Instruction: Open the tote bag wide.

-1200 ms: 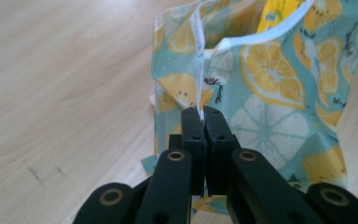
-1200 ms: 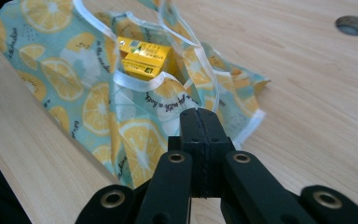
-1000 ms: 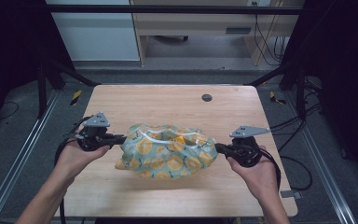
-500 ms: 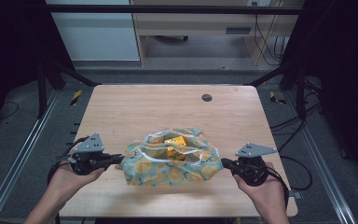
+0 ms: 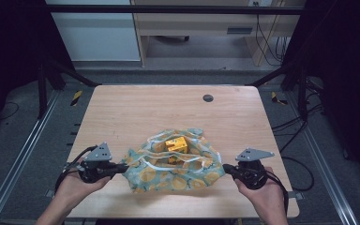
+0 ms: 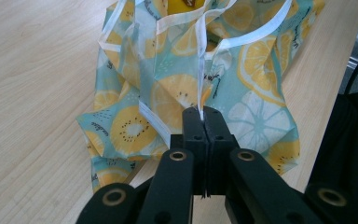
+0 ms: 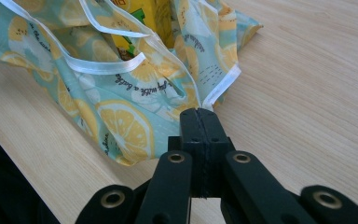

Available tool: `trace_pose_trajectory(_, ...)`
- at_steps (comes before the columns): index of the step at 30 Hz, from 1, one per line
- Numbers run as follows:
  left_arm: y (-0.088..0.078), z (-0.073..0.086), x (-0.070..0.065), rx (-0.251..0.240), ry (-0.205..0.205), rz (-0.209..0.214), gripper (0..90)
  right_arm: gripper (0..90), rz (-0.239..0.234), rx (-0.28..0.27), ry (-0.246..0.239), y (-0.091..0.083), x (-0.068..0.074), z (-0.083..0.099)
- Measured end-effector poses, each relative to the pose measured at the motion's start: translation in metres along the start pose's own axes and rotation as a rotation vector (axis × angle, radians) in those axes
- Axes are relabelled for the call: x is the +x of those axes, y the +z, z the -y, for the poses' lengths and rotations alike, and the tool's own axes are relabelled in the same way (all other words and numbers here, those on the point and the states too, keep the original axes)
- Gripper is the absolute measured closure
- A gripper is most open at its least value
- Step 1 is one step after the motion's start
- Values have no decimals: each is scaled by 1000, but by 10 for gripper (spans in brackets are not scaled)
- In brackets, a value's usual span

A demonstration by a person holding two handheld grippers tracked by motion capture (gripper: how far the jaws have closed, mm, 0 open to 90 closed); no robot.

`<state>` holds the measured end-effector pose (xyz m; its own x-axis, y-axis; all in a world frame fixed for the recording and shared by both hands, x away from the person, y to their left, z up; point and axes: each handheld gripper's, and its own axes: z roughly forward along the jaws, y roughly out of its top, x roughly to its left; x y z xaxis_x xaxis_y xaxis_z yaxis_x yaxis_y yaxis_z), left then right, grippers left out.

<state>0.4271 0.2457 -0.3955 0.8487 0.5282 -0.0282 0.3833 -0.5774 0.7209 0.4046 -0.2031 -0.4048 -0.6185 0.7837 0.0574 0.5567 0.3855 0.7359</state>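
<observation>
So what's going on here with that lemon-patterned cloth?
A person at a wooden table holds a two-jaw tool in each hand. The left tool and the right tool are each clamped shut on an opposite edge of a lemon-print cloth bag, which rests slumped on the table between them. The bag's top gapes open, and a yellow box sits inside it.

Your wooden table (image 5: 122,117) carries a fruit-print bag (image 5: 178,176), which lies slumped on its near half. Beyond the bag, toward the far edge and a little right, a small dark round cap (image 5: 208,98) sits in the tabletop.
</observation>
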Motion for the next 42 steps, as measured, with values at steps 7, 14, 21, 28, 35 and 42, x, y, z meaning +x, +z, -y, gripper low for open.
trace_pose_trajectory(7, 13, 4, -1, 45, 13, -5, 897, 900, 2, 28, -6, 8, -1, 3)
trace_pose_trajectory(14, 18, 4, -3, 50, 24, 2, 896, 822, -6, 28, -38, 9, -1, 2)
trace_pose_trajectory(21, 22, 5, -4, 69, 45, 17, 896, 669, -11, -14, -74, -6, -3, -19)
trace_pose_trajectory(28, 29, 11, -4, 68, 45, 12, 895, 598, -1, -15, -95, 5, -5, -49)
trace_pose_trajectory(35, 32, 17, -3, 42, 28, -1, 895, 526, -2, 38, -151, 56, 0, -75)
trace_pose_trajectory(42, 34, 16, -3, 43, 31, -10, 894, 500, 13, 135, -177, 102, 4, -79)
